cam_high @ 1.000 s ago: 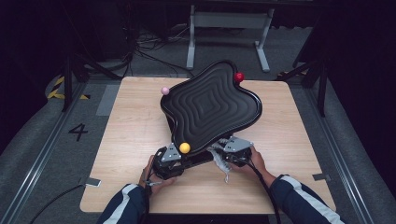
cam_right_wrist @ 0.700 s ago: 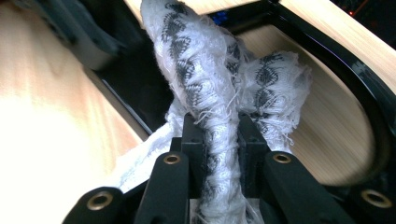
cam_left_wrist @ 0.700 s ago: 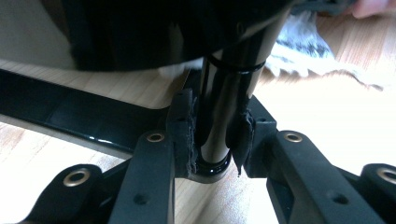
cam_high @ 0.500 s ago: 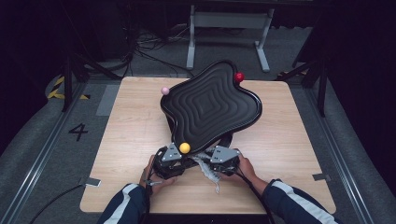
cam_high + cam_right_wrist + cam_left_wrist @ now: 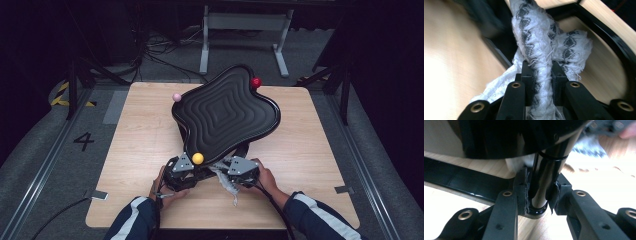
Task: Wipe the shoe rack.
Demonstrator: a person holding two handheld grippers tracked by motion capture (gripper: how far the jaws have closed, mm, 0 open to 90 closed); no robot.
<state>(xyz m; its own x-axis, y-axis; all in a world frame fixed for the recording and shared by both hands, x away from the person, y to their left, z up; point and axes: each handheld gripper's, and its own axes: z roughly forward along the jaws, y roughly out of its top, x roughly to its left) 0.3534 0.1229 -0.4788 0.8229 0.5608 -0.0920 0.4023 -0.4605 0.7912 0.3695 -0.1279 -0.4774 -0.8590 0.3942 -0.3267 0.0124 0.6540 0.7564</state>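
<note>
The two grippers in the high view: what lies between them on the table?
In the high view, between the left gripper and the right gripper lie the white cloth that the right one holds and the black stand under the wavy tray.

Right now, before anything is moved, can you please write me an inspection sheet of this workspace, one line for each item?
Surface: light wooden table, bare around the work.
Job's things: black wavy ridged tray tilted on a black post with a flat black base; white and grey patterned cloth, bunched.
Clutter: yellow ball, pink ball and red ball at the tray's edge.
Grippers: left tool clamped on the post just above the base; right tool shut on the cloth.
Cables: loose cables on the floor behind the table; one cable at the lower left.
Surroundings: dark room, grey metal stand behind, a floor mark "4" at left.
</note>
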